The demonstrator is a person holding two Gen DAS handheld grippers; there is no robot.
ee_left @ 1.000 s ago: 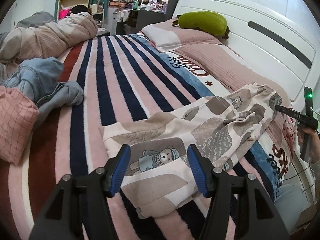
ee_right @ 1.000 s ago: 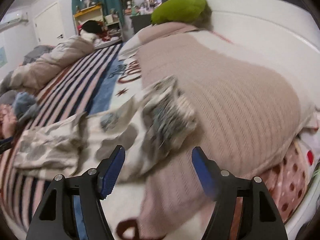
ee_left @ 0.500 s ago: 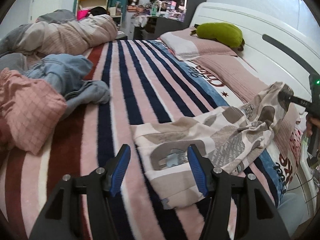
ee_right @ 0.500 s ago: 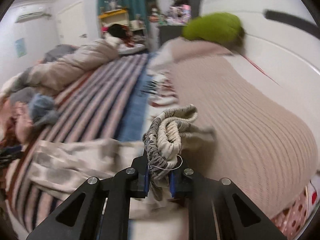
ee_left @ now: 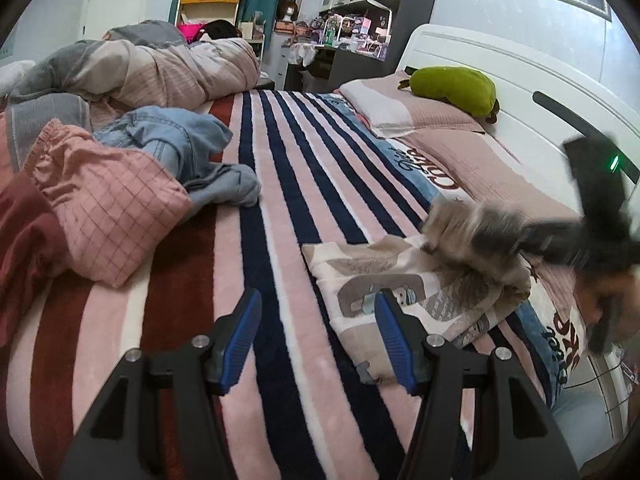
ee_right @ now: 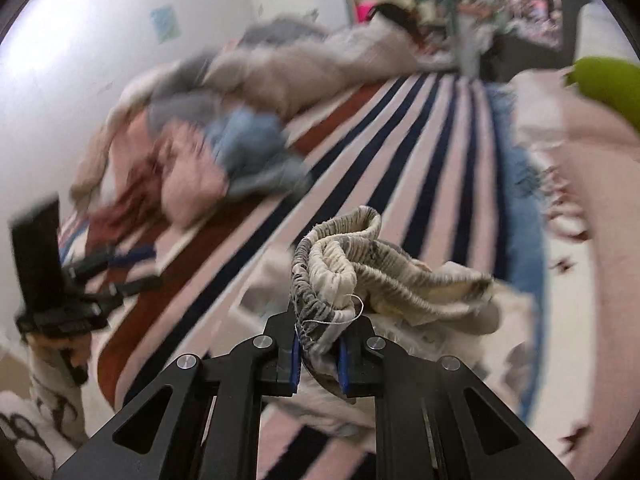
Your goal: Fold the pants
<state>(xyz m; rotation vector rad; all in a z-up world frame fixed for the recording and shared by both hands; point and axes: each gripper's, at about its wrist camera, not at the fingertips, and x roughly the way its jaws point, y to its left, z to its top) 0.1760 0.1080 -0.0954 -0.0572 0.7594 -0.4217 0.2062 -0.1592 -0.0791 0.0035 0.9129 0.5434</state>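
Cream pants with a bear print (ee_left: 404, 296) lie bunched on the striped blanket (ee_left: 280, 184), right of centre in the left wrist view. My left gripper (ee_left: 318, 338) hangs open just above the blanket, its right finger at the near edge of the pants. My right gripper (ee_right: 318, 354) is shut on the gathered elastic waistband (ee_right: 340, 256) of the pants and holds it above the bed. It shows as a dark blur (ee_left: 560, 240) at the right of the left wrist view, with the waistband end lifted over the rest of the pants.
A heap of clothes lies at the left: blue jeans (ee_left: 172, 140), a pink checked garment (ee_left: 108, 208) and a rolled duvet (ee_left: 160, 68). Pillows (ee_left: 404, 116) and a green plush toy (ee_left: 452, 88) sit by the white headboard (ee_left: 520, 76).
My right gripper shut on the waistband and swept it left across the bed over the pants. My left gripper drifted left, so the pants now sit to its right.
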